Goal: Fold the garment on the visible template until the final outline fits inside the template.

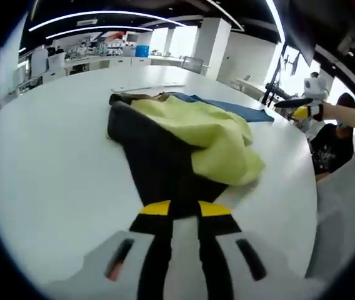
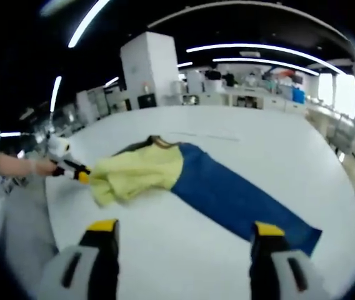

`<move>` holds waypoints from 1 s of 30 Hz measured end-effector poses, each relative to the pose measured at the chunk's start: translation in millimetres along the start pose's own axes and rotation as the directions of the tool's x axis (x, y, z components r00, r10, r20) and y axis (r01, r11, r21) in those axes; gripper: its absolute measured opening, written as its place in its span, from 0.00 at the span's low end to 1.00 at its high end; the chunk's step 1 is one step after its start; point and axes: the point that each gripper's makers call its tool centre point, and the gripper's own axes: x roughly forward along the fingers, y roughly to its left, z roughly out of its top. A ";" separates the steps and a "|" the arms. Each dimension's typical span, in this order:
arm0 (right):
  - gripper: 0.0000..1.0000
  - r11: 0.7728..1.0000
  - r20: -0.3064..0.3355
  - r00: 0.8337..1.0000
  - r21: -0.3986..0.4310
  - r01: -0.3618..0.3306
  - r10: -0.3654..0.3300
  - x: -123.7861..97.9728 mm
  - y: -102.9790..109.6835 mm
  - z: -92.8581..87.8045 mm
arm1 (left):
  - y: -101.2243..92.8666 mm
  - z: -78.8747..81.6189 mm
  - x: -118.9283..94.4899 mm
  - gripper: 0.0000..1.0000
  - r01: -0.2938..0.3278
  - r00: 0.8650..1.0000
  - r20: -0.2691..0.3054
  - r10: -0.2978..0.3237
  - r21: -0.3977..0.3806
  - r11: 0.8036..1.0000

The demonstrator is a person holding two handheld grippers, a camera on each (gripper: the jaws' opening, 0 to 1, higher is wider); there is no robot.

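Right gripper view: garment (image 2: 165, 172) mid-table (image 2: 271, 144).

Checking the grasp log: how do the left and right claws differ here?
The left claw is shut on the garment; the right claw is open and empty. The left claw touches the garment; the right claw hangs apart from it. Both have yellow tips.

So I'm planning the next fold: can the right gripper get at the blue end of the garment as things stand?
Probably yes. The right gripper is open, and the blue end lies flat on the white table just ahead of its jaws with nothing between. The left gripper is far off, shut on the yellow part.
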 end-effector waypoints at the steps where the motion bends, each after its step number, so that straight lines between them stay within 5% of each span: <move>1: 0.86 1.000 0.006 1.000 0.002 -0.002 0.002 0.1 -1.7 -0.1 | 0.7 0.1 0.7 0.05 -0.004 1.000 0.001 0.004 -0.001 1.000; 16: 0.80 1.000 -0.011 1.000 0.020 -0.012 0.012 1.5 6.0 -8.4 | 14.3 18.7 -9.0 0.00 -0.048 0.997 0.060 0.051 -0.044 0.998; 30: 0.80 0.999 -0.003 1.000 0.031 -0.019 0.019 0.3 10.1 -10.1 | 6.6 106.0 -21.8 0.00 -0.021 0.974 0.224 0.015 0.022 1.000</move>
